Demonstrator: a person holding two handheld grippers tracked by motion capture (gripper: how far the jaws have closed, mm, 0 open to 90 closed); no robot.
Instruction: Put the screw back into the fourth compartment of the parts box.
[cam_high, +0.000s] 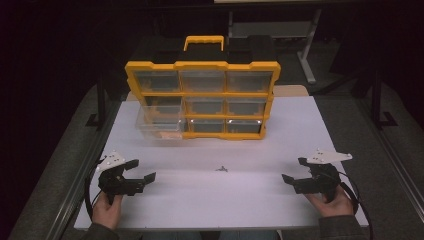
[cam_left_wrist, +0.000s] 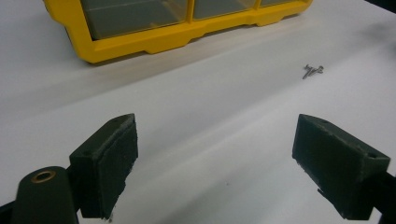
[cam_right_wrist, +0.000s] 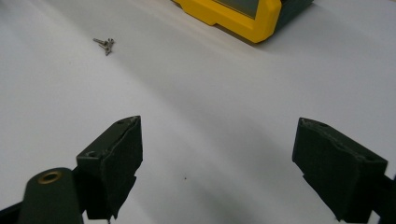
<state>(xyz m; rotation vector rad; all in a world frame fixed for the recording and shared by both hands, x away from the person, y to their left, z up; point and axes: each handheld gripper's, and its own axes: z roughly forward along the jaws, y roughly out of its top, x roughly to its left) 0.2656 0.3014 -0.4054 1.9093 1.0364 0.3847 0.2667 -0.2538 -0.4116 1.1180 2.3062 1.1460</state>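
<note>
from the high view, your yellow parts organizer (cam_high: 202, 97) stands at the far middle of the white bench (cam_high: 225, 200), tilted back, its black handle edged in yellow on top. its clear-fronted compartments sit three across in three rows; what they hold is too dim to tell. one clear drawer (cam_high: 159, 122) at the lower left is pulled out toward you. a small cluster of screws (cam_high: 221, 169) lies on the bare bench between your hands, well apart from both. your left tool (cam_high: 141, 172) and right tool (cam_high: 294, 170) hover near the front corners, each with jaws apart and nothing between them. the room behind is dark, with a table frame just visible.

in the left gripper view, your tool's (cam_left_wrist: 215, 163) black, matte pads stand wide over smooth white bench; the screws (cam_left_wrist: 312, 70) lie ahead, the organizer's (cam_left_wrist: 140, 44) glossy yellow rim beyond.

in the right gripper view, your tool (cam_right_wrist: 217, 163) gapes the same; screws (cam_right_wrist: 104, 44) upper left, organizer corner (cam_right_wrist: 243, 18) at top.
</note>
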